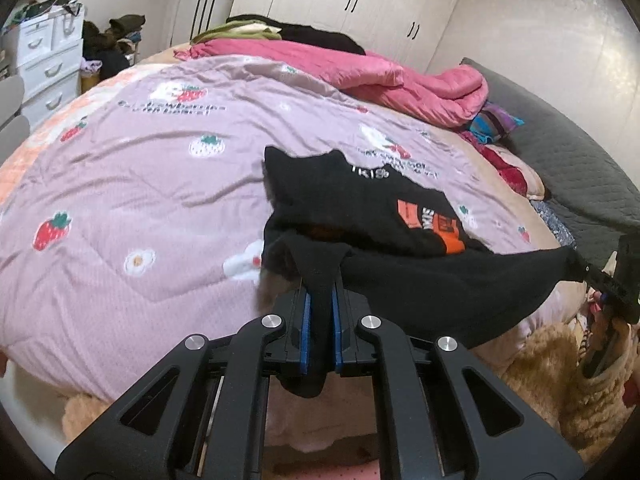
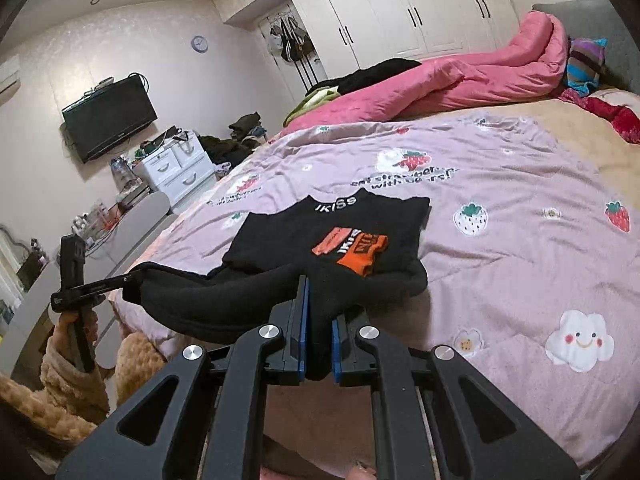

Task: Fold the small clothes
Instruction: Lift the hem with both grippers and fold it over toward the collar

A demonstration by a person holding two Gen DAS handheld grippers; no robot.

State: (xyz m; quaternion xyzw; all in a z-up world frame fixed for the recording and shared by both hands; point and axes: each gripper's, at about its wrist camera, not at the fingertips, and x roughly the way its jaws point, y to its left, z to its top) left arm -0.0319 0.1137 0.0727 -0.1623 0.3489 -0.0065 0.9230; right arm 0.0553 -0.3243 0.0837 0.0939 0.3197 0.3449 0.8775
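A small black shirt (image 1: 360,208) with an orange print and white lettering lies on the lilac strawberry quilt (image 1: 140,184). Its near hem is lifted off the bed and stretched between both grippers. My left gripper (image 1: 320,284) is shut on one hem corner, with black cloth bunched between the blue pads. The right gripper (image 1: 586,270) pinches the other corner at the right edge. In the right wrist view, the right gripper (image 2: 318,284) is shut on the black shirt (image 2: 288,236), and the left gripper (image 2: 130,279) holds the hem at the left.
A pink duvet (image 1: 420,88) is heaped along the far side of the bed, beside a grey padded headboard (image 1: 568,160). White drawers (image 1: 44,68), a wall TV (image 2: 108,124) and a wardrobe (image 1: 360,0) stand beyond. A fluffy tan sleeve (image 2: 60,380) shows below.
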